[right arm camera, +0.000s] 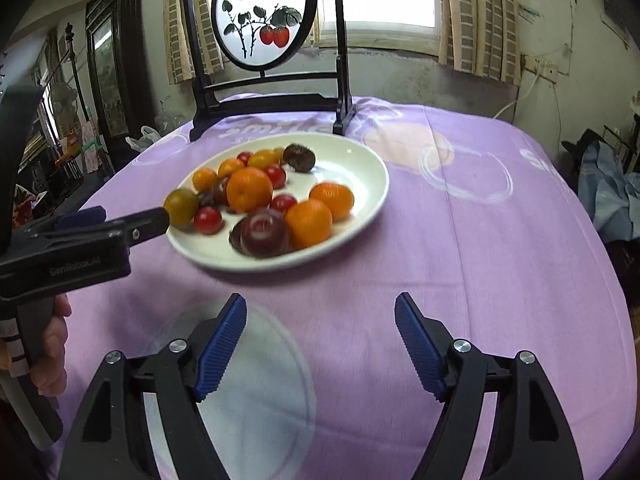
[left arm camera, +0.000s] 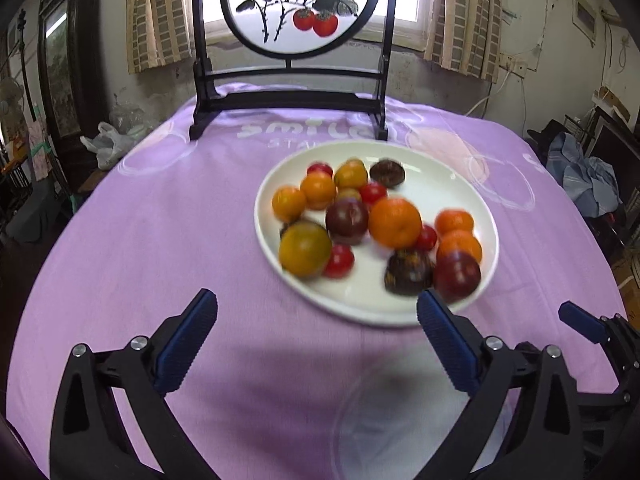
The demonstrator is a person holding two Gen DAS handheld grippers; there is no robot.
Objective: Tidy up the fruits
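A white plate [left arm camera: 408,312] on the purple tablecloth holds several fruits: oranges [left arm camera: 395,222], red cherry tomatoes [left arm camera: 339,261], dark plums [left arm camera: 346,221] and a yellow-green fruit [left arm camera: 305,248]. My left gripper [left arm camera: 316,312] is open and empty, just short of the plate's near rim. The plate also shows in the right wrist view [right arm camera: 360,160], with an orange [right arm camera: 249,190] and a plum [right arm camera: 264,237] on it. My right gripper [right arm camera: 320,320] is open and empty, in front of the plate. The left gripper [right arm camera: 132,222] appears at the left, beside the plate's rim.
A dark wooden stand with a round painted screen [left arm camera: 296,4] stands at the table's far edge behind the plate. Purple cloth [left arm camera: 160,220] covers the table. Clutter, a plastic bag [left arm camera: 106,142] and blue clothes [left arm camera: 584,176] lie beyond the table edges.
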